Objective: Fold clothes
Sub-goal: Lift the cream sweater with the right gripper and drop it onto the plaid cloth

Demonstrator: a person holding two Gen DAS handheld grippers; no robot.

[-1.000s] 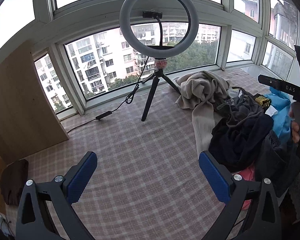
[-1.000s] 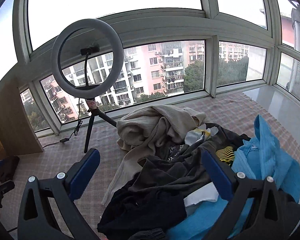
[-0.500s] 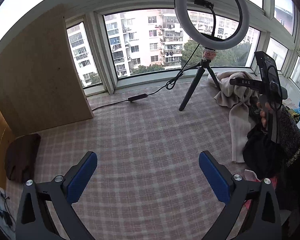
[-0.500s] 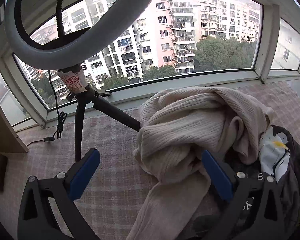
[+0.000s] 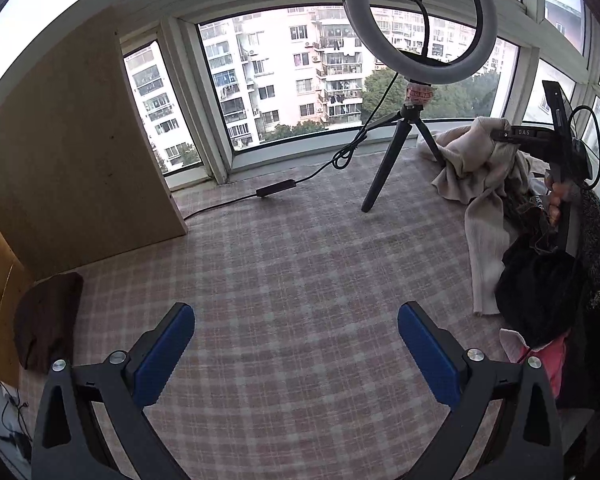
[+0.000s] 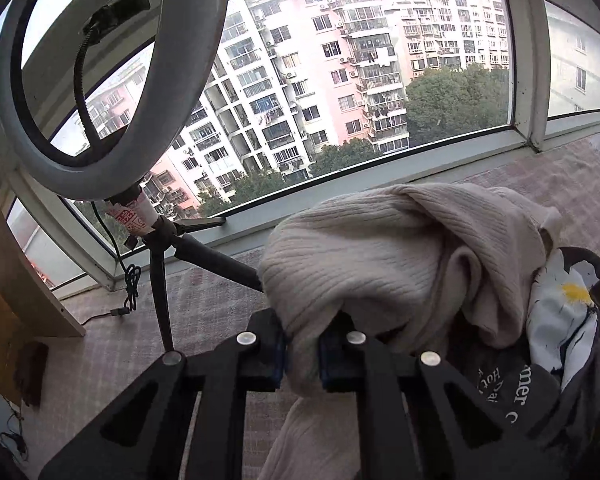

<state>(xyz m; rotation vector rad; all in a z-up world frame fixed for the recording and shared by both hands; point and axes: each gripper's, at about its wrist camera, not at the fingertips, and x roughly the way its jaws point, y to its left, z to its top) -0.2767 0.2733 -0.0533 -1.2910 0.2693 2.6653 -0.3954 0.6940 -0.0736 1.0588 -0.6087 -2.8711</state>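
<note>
A beige ribbed sweater (image 6: pixel 388 252) lies on top of a pile of dark clothes (image 6: pixel 540 380) at the right of the checked surface. My right gripper (image 6: pixel 302 354) is shut on a fold of the beige sweater. In the left wrist view the sweater (image 5: pixel 480 168) and the dark clothes (image 5: pixel 540 280) lie at the right, with the right gripper's body (image 5: pixel 556 148) over them. My left gripper (image 5: pixel 296 344) is open and empty, above the pink checked cloth (image 5: pixel 280 280).
A ring light on a black tripod (image 5: pixel 412 120) stands by the window, its cable (image 5: pixel 276 190) trailing left. A wooden board (image 5: pixel 68 152) leans at the left. A dark brown cloth (image 5: pixel 46 320) lies at the left edge.
My right gripper moved forward to the beige sweater and shut on a fold of it. My left gripper swung a little further left and stays open.
</note>
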